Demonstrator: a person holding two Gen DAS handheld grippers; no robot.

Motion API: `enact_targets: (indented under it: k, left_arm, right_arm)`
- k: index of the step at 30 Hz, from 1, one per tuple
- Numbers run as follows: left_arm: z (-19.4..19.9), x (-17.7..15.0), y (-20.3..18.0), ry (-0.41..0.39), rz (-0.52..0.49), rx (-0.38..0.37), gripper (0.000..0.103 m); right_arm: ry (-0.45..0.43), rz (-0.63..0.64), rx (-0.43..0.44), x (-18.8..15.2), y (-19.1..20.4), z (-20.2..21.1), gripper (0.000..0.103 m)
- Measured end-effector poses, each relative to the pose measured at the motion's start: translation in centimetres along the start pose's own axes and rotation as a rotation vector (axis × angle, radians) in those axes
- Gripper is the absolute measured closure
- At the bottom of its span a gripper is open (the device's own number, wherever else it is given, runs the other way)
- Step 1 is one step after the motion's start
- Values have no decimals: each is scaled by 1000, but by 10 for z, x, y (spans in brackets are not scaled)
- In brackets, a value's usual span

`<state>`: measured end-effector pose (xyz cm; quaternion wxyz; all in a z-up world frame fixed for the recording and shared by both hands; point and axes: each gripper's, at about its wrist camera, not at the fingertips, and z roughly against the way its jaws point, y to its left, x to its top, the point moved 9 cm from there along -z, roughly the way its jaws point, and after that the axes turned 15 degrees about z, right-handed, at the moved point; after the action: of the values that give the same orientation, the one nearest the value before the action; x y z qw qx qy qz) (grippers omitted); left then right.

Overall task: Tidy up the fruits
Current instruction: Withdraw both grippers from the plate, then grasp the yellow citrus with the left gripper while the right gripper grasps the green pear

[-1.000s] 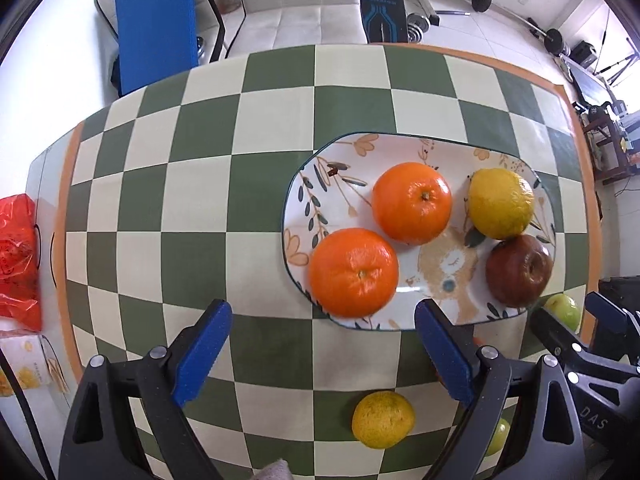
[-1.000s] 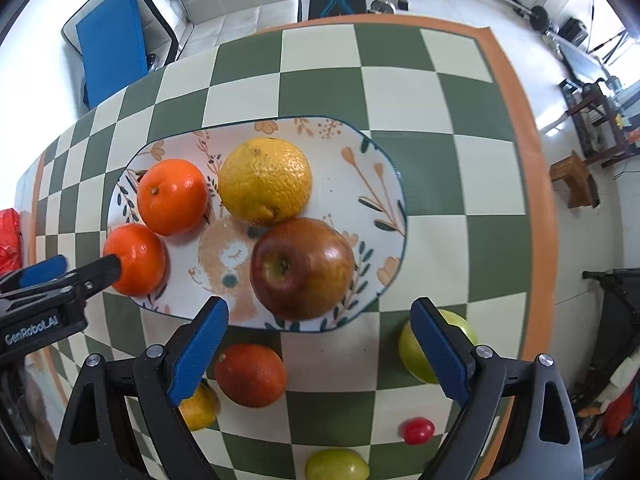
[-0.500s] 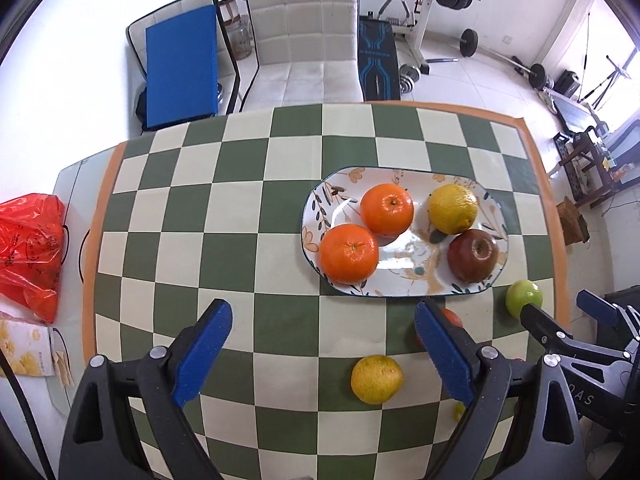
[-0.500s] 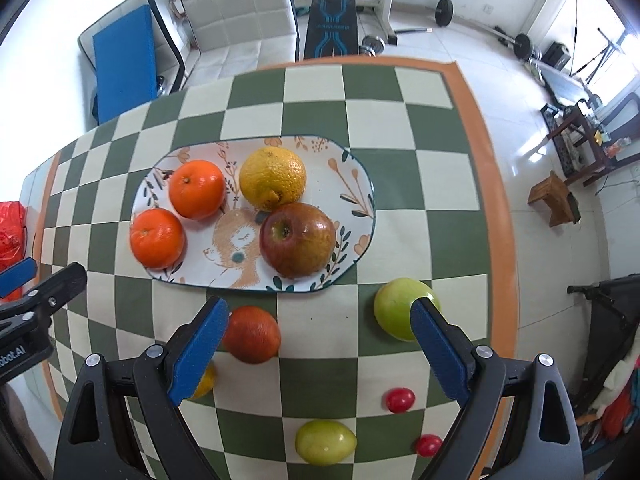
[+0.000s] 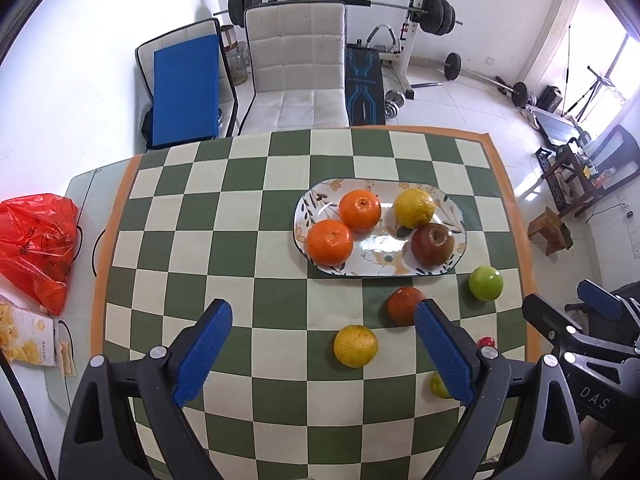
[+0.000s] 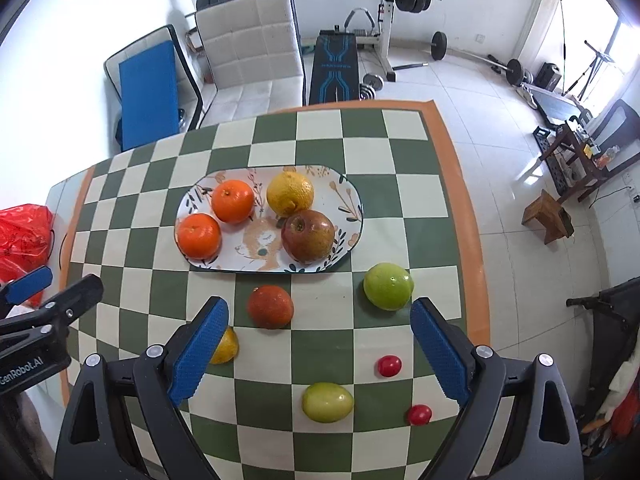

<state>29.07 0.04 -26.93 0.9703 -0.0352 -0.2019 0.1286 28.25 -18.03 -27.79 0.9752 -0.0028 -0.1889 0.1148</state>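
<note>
Both grippers have risen since a second ago, so the desk (image 6: 420, 216) looks smaller. The left gripper (image 5: 322, 350) and right gripper (image 6: 318, 346) have jaws apart, empty. The plate (image 6: 348, 204) at 12 o'clock holds two oranges (image 6: 233, 201), a lemon (image 6: 290, 193) and a red apple (image 6: 308, 236); a green apple (image 6: 388, 286) lies loose at 1 o'clock.

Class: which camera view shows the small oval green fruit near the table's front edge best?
The right wrist view: the oval green fruit lies fully visible between the open gripper's fingers. In the left wrist view only a sliver shows, hidden behind a finger.
</note>
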Motion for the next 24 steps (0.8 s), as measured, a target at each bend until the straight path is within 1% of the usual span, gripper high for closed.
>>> enact_targets:
  k: [6, 10, 13, 17, 18, 19, 21, 24]
  left_arm:
    - [26, -2, -6, -53, -8, -13, 9]
    - [31, -1, -6, -67, -6, -11, 9]
    - [29, -1, -6, -64, -3, -7, 9]
    - [15, -2, -7, -24, -10, 7, 9]
    - [9, -4, -7, -8, -11, 12, 8]
    - [1, -5, -6, 8, -13, 21, 3]
    - [-14, -10, -5, 37, -18, 38, 1]
    - [-44, -22, 1, 103, -24, 82, 1]
  right_arm:
    - [-55, 4, -6, -5, 5, 35, 8]
    - [-87, 6, -5, -6, 8, 53, 8]
    - [-97, 3, 6, -5, 11, 58, 8]
    - [-105, -6, 20, -2, 12, 56, 8]
    - [-104, -12, 26, -1, 12, 54, 8]
    - [-100, -16, 29, 0, 12, 51, 8]
    - [-80, -26, 41, -1, 10, 40, 8]
    - [-5, -66, 75, -12, 4, 6, 8]
